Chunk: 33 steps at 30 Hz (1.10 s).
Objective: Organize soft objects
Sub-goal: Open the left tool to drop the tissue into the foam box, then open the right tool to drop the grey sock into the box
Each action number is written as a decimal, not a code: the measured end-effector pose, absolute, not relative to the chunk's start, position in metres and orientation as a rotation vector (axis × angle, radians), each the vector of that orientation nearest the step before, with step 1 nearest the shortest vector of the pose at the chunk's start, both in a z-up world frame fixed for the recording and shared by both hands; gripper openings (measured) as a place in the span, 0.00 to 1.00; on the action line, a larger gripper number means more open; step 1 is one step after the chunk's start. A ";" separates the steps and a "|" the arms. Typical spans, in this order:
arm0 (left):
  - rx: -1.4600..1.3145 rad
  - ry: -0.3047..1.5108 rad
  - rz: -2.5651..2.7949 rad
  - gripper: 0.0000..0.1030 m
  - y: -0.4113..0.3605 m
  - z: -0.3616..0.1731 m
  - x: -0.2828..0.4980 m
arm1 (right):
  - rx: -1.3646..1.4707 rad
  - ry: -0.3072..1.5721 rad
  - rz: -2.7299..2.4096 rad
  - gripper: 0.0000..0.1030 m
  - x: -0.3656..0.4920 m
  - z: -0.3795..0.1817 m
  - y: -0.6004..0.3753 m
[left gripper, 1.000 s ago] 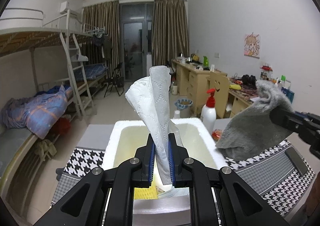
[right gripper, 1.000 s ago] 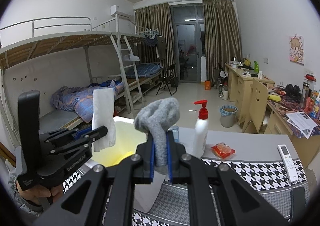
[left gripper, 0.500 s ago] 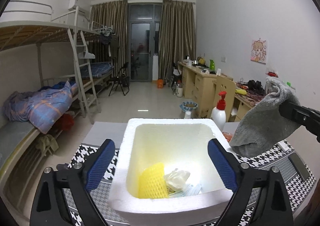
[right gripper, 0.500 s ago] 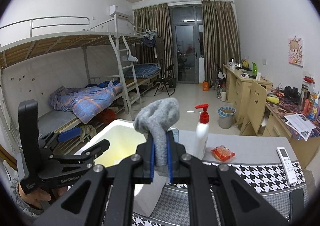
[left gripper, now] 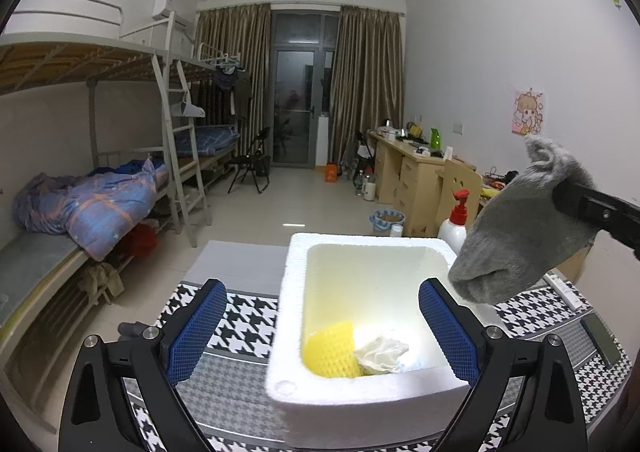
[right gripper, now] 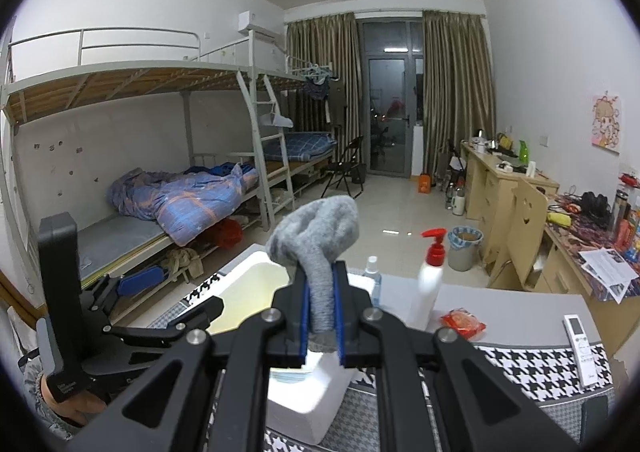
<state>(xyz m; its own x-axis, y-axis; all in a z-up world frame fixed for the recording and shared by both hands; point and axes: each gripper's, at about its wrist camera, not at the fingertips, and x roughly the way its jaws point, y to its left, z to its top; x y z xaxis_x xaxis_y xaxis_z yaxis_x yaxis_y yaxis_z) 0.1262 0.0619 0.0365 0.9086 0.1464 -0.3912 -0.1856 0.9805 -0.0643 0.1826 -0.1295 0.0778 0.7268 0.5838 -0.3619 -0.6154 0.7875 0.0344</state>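
**Grey sock next for the foam box**

Grey and limp, the sock [right gripper: 320, 248] hangs pinched between our right gripper [right gripper: 320, 322]'s fingers, its bulk flopped above the pads. Our left gripper [left gripper: 320, 332] stands spread wide with nothing between its fingers, the white foam box [left gripper: 292, 336] just ahead of them. To do this step well, we judge, we should carry the sock over the box's opening and lower it before letting go, so it clears the rim.

Only the left wrist view looks into the box: a yellow mesh sleeve [left gripper: 330, 350] and a crumpled tissue [left gripper: 380, 352] lie beyond its fingertips. Only the right wrist view shows the pads clamping the sock.
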 end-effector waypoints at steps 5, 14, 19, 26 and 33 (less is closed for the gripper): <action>-0.109 0.377 0.190 0.96 0.072 0.038 0.116 | -0.097 0.388 0.690 0.13 0.186 0.073 -0.119; -0.113 0.363 0.224 0.99 0.088 0.035 0.107 | -0.088 0.437 0.725 0.13 0.193 0.068 -0.103; -0.112 0.363 0.224 0.99 0.091 0.034 0.104 | -0.084 0.452 0.736 0.13 0.196 0.065 -0.099; -0.115 0.370 0.232 0.99 0.092 0.032 0.103 | -0.096 0.477 0.733 0.13 0.200 0.061 -0.091; -0.129 0.374 0.239 0.99 0.094 0.030 0.100 | -0.117 0.520 0.736 0.13 0.206 0.054 -0.077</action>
